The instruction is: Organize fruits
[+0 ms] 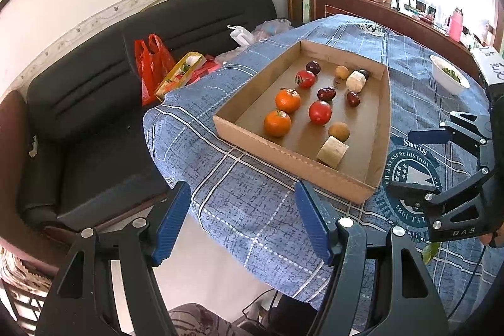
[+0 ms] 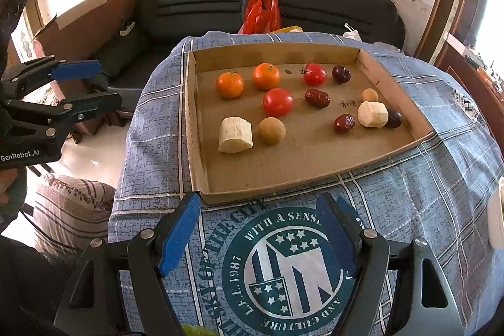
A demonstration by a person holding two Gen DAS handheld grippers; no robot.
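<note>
The jaws of both grippers stand wide apart and hold nothing: the left gripper [image 1: 242,219] hangs off the near corner of the surface, and the right gripper [image 2: 261,229] hovers over the printed emblem just short of the cardboard tray [image 2: 201,178]. All the fruit lies loose on the tray floor, none touching the walls. Two mandarins [image 2: 229,84] sit side by side at the far left, with one tomato [image 2: 278,102] just in front of them and another [image 2: 314,74] farther right. Judging by looks, the mandarins are light and slightly yielding, so a gentle squeeze across the middle should do; the tomatoes are smooth, thin-skinned and likely to slip or bruise, so grip them at the widest girth. The red dates [image 2: 317,98] are small, wrinkled and firm, best pinched across the short axis. The pale cut chunks [image 2: 235,135], perhaps sugarcane, look stiff and can be clamped on their rounded sides. The brown round fruit [image 2: 272,130] may roll when nudged.
</note>
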